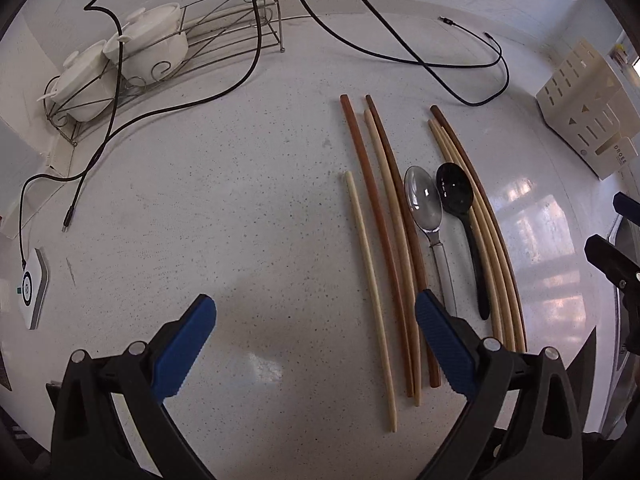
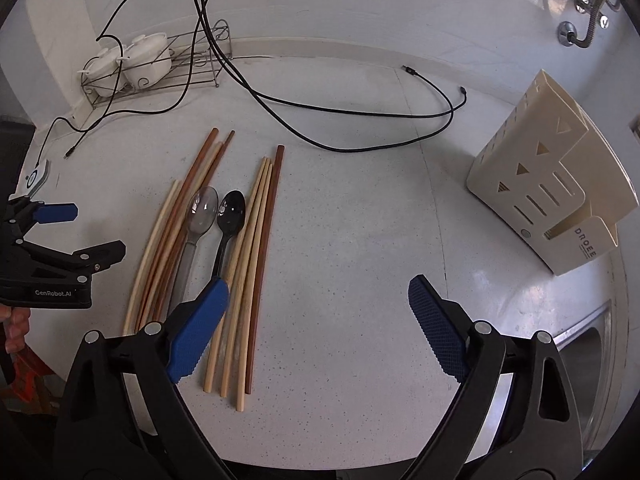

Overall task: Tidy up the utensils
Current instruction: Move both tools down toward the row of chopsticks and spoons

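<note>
Both claws hang over the speckled white tabletop [image 1: 240,200], and neither has hold of anything. The left claw [image 1: 316,336] is spread wide, blue pads far apart, nothing between them but bare surface. The right claw [image 2: 318,320] is just as wide open and just as empty.

The utensils lie in a row, handles toward the claws. Seen from the left claw, they sit ahead and off to its right. One pale chopstick [image 1: 370,292] lies alone, nearest the middle of the gap, and its near end reaches between the pads. Right of it comes a bundle of brown and pale chopsticks [image 1: 394,248] running past the right pad. Next is the clear spoon [image 1: 424,200], its handle disappearing behind that right pad, then the black spoon [image 1: 456,192] just beside it, bowls side by side. Beyond them is a second bundle of chopsticks [image 1: 486,240].

From the right claw, the whole row sits to its left. Its left pad hangs over the black spoon's handle; whether it touches, I cannot tell. Nothing lies between its pads.

Ahead and to the right of the right claw stands a cream utensil holder [image 2: 552,184] with slots in its face, well apart from the row. Black cables [image 2: 360,112] loop across the far tabletop, and a wire rack [image 1: 168,60] with white lidded pots [image 1: 156,40] sits far ahead-left of the left claw.
</note>
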A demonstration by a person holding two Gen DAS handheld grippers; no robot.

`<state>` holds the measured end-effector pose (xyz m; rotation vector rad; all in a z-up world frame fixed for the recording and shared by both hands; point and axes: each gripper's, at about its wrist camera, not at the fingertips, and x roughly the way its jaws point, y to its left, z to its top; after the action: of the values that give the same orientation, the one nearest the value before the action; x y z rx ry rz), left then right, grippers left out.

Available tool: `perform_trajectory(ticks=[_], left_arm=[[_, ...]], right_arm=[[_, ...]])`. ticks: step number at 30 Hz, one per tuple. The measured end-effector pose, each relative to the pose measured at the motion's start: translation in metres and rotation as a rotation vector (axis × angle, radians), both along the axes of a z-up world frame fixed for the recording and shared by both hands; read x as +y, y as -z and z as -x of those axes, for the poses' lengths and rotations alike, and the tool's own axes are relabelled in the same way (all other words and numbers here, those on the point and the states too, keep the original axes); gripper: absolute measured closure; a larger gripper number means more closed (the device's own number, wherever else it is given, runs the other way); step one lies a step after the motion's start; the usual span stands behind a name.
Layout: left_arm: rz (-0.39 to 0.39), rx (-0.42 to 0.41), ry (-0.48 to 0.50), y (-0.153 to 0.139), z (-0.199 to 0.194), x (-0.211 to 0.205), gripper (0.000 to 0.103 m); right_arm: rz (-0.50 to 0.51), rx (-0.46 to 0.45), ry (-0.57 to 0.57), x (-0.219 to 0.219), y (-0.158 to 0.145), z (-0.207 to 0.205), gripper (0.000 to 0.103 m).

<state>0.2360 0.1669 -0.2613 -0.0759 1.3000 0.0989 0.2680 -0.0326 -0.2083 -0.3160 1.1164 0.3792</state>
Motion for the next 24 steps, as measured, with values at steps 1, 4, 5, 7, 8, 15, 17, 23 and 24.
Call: perform_trajectory(ticks=[1,4,5,7,8,15,17,23,24], left_arm=[[-0.023,0.014,0.004,0.003,-0.004,-0.003,0.005],[-0.051,0.039,0.011,0.009,-0.011,-0.006,0.005],[-0.055,0.051,0.005,0.012,-0.014,-0.006,0.005],[-0.057,0.07,-0.011,0.016,-0.017,-0.004,0.005],[-0.056,0.078,-0.017,0.017,-0.018,-0.003,0.005],[-0.041,0.134,-0.033,0.031,-0.028,0.001,0.005],[-0.037,0.154,-0.031,0.038,-0.028,0.002,0.005],[-0.016,0.176,-0.026,0.042,-0.034,0.003,0.005],[-0.002,0.183,-0.031,0.043,-0.034,0.004,0.006]], right_arm=[[0.011,-0.005,-0.001,0.001,0.002,-0.002,0.018],[0.026,0.01,-0.008,0.002,0.009,-0.01,0.021],[0.027,0.019,-0.011,0.002,0.011,-0.013,0.022],[0.025,0.029,-0.026,0.005,0.014,-0.016,0.022],[0.027,0.031,-0.035,0.008,0.015,-0.018,0.022],[0.026,0.056,-0.044,0.014,0.02,-0.028,0.022],[0.028,0.064,-0.042,0.015,0.022,-0.03,0.022],[0.039,0.088,-0.029,0.016,0.027,-0.036,0.022],[0.04,0.095,-0.029,0.016,0.029,-0.037,0.022]])
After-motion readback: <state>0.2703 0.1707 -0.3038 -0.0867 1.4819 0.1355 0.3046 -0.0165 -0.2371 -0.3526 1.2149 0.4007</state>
